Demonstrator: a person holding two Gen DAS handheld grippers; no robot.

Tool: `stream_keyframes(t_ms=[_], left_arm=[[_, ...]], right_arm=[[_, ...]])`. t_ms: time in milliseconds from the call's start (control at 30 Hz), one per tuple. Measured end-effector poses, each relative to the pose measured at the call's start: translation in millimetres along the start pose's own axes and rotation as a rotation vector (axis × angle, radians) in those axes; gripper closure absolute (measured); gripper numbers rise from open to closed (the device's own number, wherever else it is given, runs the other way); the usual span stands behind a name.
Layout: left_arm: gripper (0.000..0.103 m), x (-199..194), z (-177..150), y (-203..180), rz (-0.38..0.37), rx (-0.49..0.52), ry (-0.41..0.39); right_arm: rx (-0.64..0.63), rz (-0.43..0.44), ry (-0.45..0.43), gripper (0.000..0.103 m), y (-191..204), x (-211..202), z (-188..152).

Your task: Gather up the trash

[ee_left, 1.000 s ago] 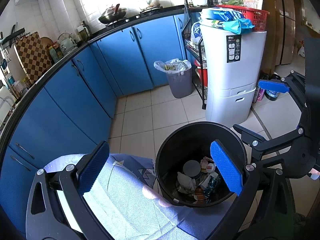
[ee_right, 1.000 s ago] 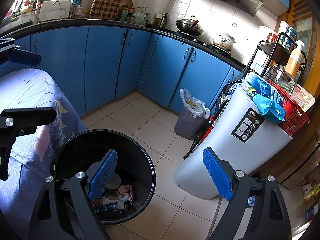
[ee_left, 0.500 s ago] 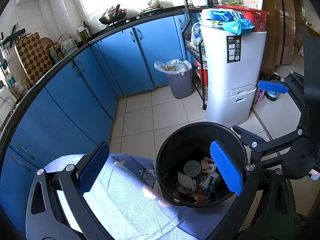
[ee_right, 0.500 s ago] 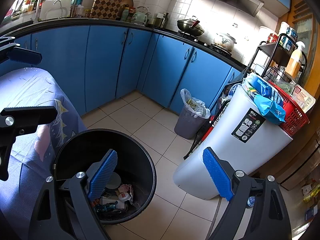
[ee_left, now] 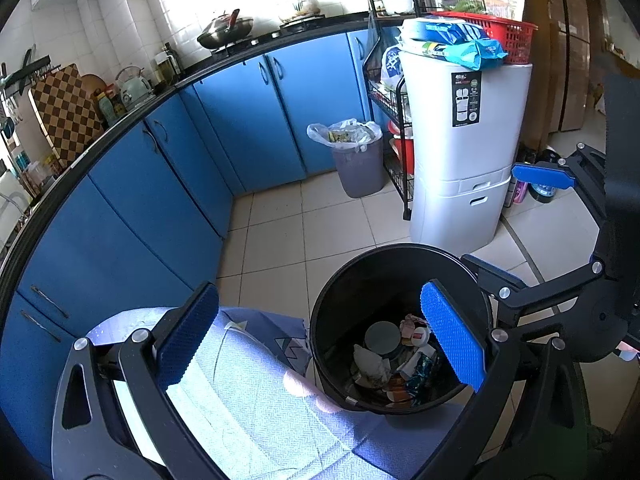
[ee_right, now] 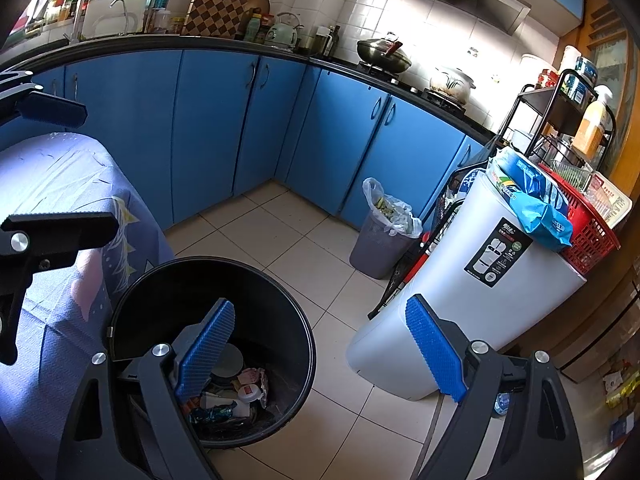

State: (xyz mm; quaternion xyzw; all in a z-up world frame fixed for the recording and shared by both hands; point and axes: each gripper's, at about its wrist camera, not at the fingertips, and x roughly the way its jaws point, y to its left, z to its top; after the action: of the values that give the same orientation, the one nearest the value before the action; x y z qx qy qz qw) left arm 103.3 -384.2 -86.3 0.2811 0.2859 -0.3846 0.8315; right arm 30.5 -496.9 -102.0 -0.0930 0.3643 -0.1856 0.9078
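A black round bin (ee_left: pixel 340 288) stands on the tiled floor beside a cloth-covered table (ee_left: pixel 248 392); it also shows in the right wrist view (ee_right: pixel 192 276). Crumpled wrappers, a round lid and other trash (ee_left: pixel 396 356) lie at its bottom (ee_right: pixel 240 392). My left gripper (ee_left: pixel 320 340) is open and empty, above the table edge and the bin. My right gripper (ee_right: pixel 320 352) is open and empty, above the bin's right rim; it shows at the right of the left wrist view (ee_left: pixel 540 176).
A grey bin with a plastic liner (ee_left: pixel 356 156) stands by the blue cabinets (ee_left: pixel 160 200). A white appliance (ee_left: pixel 464 160) with a red basket (ee_left: pixel 504 40) on top stands right of the black bin. A black wire rack (ee_right: pixel 560 120) is behind it.
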Motion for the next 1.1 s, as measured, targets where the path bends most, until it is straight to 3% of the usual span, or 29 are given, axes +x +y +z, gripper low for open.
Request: stream_keyframes(t_ms=[1100], left_arm=[[0.004, -3.1, -3.6, -1.3, -0.026, 0.016, -0.015]], right_arm=[[-0.008, 0.004, -0.004, 0.018, 2.0, 0.9, -0.8]])
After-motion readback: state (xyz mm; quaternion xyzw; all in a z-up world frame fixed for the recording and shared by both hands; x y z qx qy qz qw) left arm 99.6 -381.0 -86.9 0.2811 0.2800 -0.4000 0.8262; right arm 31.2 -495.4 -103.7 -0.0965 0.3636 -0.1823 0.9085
